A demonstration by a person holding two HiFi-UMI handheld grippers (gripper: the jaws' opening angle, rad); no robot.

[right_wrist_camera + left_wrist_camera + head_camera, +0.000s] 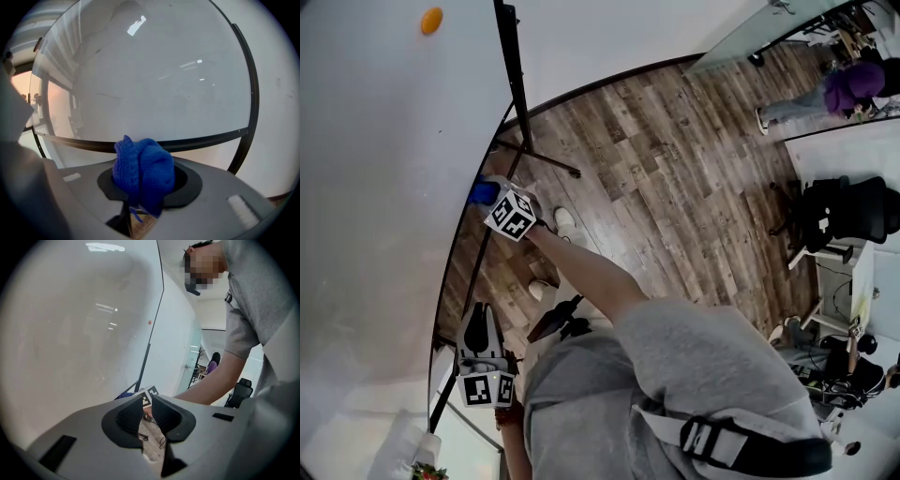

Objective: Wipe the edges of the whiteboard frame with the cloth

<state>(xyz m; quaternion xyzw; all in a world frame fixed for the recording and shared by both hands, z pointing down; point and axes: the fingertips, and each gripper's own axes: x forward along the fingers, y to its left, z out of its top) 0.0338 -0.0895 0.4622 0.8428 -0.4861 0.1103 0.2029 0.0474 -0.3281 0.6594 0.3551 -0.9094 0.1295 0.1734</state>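
The whiteboard (384, 187) fills the left of the head view, its black frame (467, 281) curving down its right side. My right gripper (492, 199) is shut on a bunched blue cloth (481, 192), which sits at that frame edge. In the right gripper view the blue cloth (143, 171) bulges out of my right gripper (143, 185), just in front of a black frame bar (197, 141). My left gripper (479, 317) hangs lower down beside the frame with nothing held. The left gripper (146, 412) has its jaws almost together.
An orange magnet (431, 20) sticks to the board near its top. A black stand pole (512, 66) and its foot cross the wooden floor (675, 169). A black office chair (853, 214) and a person in purple (848, 89) are far off to the right.
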